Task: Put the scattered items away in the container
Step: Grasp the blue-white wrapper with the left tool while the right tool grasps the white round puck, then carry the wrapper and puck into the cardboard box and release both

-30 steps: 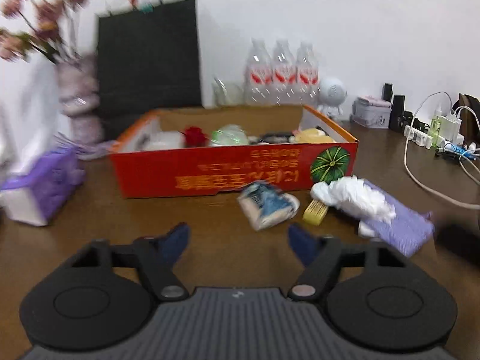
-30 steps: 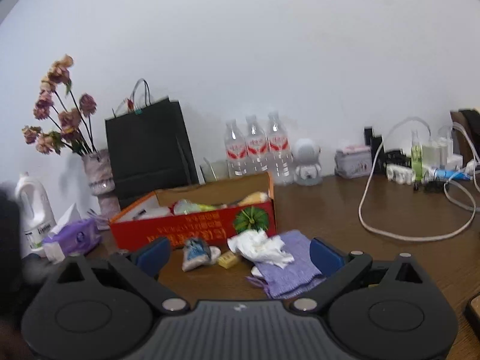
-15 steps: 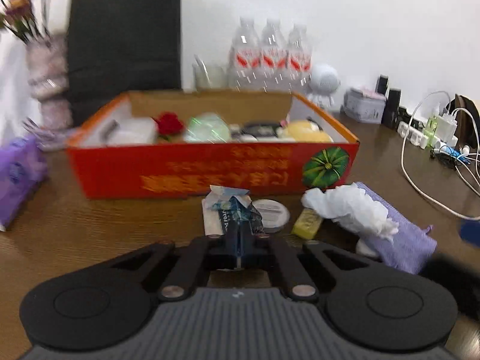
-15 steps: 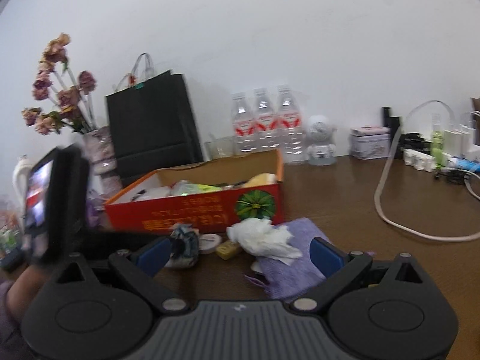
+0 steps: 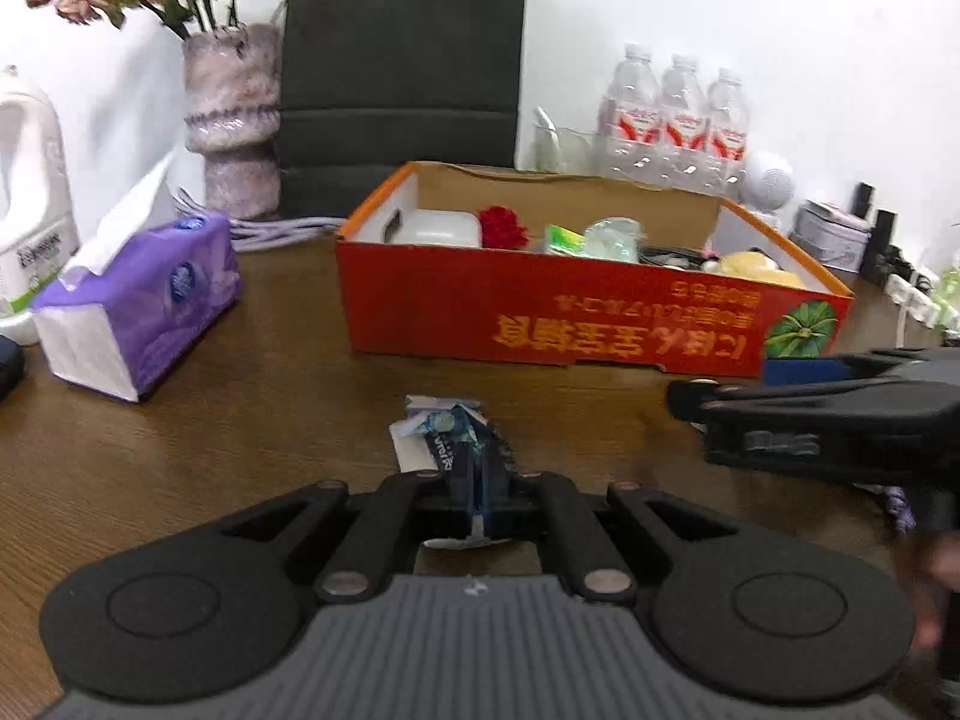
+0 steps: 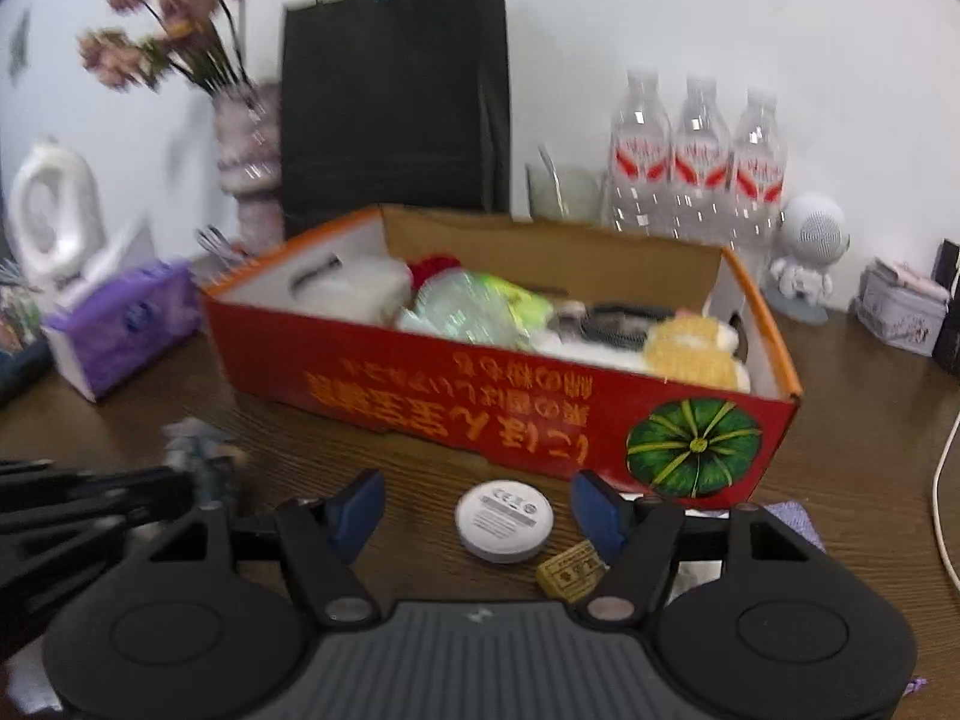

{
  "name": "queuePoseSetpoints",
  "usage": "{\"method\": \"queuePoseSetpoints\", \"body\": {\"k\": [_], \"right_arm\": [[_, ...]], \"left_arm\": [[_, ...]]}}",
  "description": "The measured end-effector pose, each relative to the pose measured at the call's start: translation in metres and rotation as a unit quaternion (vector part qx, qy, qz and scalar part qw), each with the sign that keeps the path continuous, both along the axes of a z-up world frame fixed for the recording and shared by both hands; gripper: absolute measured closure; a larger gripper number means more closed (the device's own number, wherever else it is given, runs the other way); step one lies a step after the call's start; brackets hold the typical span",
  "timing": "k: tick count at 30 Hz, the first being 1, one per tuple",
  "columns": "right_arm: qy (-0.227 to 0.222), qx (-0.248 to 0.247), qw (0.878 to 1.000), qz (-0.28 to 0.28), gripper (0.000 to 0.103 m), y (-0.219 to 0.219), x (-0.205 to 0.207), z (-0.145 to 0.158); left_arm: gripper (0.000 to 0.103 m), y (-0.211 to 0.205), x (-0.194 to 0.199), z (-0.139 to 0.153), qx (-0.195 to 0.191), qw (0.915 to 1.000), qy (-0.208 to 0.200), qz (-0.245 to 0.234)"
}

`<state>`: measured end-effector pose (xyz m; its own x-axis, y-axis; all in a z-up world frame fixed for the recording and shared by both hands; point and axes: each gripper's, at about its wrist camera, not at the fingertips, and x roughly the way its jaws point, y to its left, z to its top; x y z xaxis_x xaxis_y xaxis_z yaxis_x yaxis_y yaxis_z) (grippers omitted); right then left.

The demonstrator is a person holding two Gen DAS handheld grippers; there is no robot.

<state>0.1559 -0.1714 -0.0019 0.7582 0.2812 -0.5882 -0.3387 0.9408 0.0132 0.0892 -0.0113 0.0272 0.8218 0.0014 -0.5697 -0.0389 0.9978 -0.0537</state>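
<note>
My left gripper (image 5: 475,495) is shut on a crumpled blue-and-white packet (image 5: 441,435), held low over the brown table in front of the red cardboard box (image 5: 540,324). The box holds several items. My right gripper (image 6: 480,507) hovers just before the box (image 6: 420,384), its jaws closing. A white round disc (image 6: 503,519) lies on the table between the blue pads (image 6: 360,504), which do not touch it. A small yellow block (image 6: 570,569) lies beside the disc, and a corner of purple cloth (image 6: 795,516) shows to the right. The right gripper (image 5: 840,414) appears side-on in the left wrist view.
A purple tissue box (image 5: 138,300), a white jug (image 5: 30,192) and a vase of dried flowers (image 5: 231,120) stand at the left. Behind the box are a black bag (image 5: 402,60) and three water bottles (image 5: 678,114). A white figurine (image 6: 807,252), a tin (image 6: 900,306) and a cable (image 6: 942,480) sit at the right.
My left gripper shut on the packet and carried it leftwards, uncovering the white disc. My right gripper swung in low towards the box and its jaws narrowed around the disc.
</note>
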Motion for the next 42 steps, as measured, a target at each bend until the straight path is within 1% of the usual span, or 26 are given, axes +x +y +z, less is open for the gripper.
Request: {"method": "queuePoseSetpoints", "body": {"k": [2,4,6,9,11,13,17,19,21,23,25,29,32,36,39,42], "right_arm": [[0.015,-0.014,1.000,-0.008,0.038,0.003,0.008,-0.008],[0.013,-0.021,1.000,-0.012,0.046,0.006,0.009,-0.012],[0.013,-0.010,1.000,-0.005,0.065,0.005,0.008,-0.013],[0.004,-0.016,1.000,0.011,0.065,0.009,0.003,-0.014],[-0.007,-0.009,0.999,0.030,0.065,0.011,-0.004,-0.011],[-0.031,-0.004,0.999,0.037,0.065,0.012,-0.014,0.001],[-0.083,0.024,0.996,0.037,0.065,0.007,-0.044,0.034],[-0.101,0.032,0.994,0.031,0.065,0.001,-0.065,0.045],[-0.105,0.053,0.993,0.024,0.065,-0.011,-0.090,0.049],[-0.095,0.076,0.993,0.012,0.065,-0.024,-0.113,0.045],[-0.082,0.081,0.993,0.002,0.065,-0.032,-0.131,0.038],[-0.077,0.082,0.994,0.000,0.065,-0.038,-0.164,0.030],[-0.100,0.087,0.991,0.005,0.065,-0.038,-0.188,0.036],[-0.130,0.082,0.988,0.022,0.065,-0.036,-0.219,0.039],[-0.153,0.074,0.985,0.026,0.065,-0.036,-0.241,0.038],[-0.191,0.061,0.979,0.025,0.065,-0.039,-0.259,0.041]], "left_arm": [[0.099,-0.002,0.000,0.001,-0.005,1.0000,0.000,-0.007],[0.099,-0.004,0.001,-0.002,-0.001,0.9999,0.008,-0.009],[0.099,-0.006,0.001,-0.004,0.002,0.9999,0.009,-0.010],[0.099,-0.007,0.000,-0.004,0.006,0.9999,0.004,-0.007],[0.099,-0.008,0.000,-0.004,0.008,0.9999,0.005,-0.008],[0.099,-0.009,-0.001,-0.004,0.012,0.9999,0.001,-0.008],[0.099,-0.012,-0.012,0.004,0.014,0.9998,-0.015,0.001],[0.099,-0.016,-0.032,0.010,0.019,0.9994,-0.027,0.008],[0.099,-0.018,-0.059,0.015,0.010,0.9991,-0.041,0.008],[0.099,-0.021,-0.089,0.020,0.000,0.9985,-0.054,0.004],[0.099,-0.024,-0.115,0.024,-0.003,0.9978,-0.066,-0.005],[0.099,-0.032,-0.153,0.035,0.015,0.9949,-0.099,-0.011],[0.099,-0.035,-0.171,0.037,0.020,0.9939,-0.109,-0.003],[0.099,-0.036,-0.195,0.039,0.013,0.9921,-0.125,-0.002],[0.099,-0.039,-0.209,0.041,0.011,0.9893,-0.144,-0.016],[0.099,-0.042,-0.215,0.043,0.010,0.9870,-0.156,-0.036]]}}
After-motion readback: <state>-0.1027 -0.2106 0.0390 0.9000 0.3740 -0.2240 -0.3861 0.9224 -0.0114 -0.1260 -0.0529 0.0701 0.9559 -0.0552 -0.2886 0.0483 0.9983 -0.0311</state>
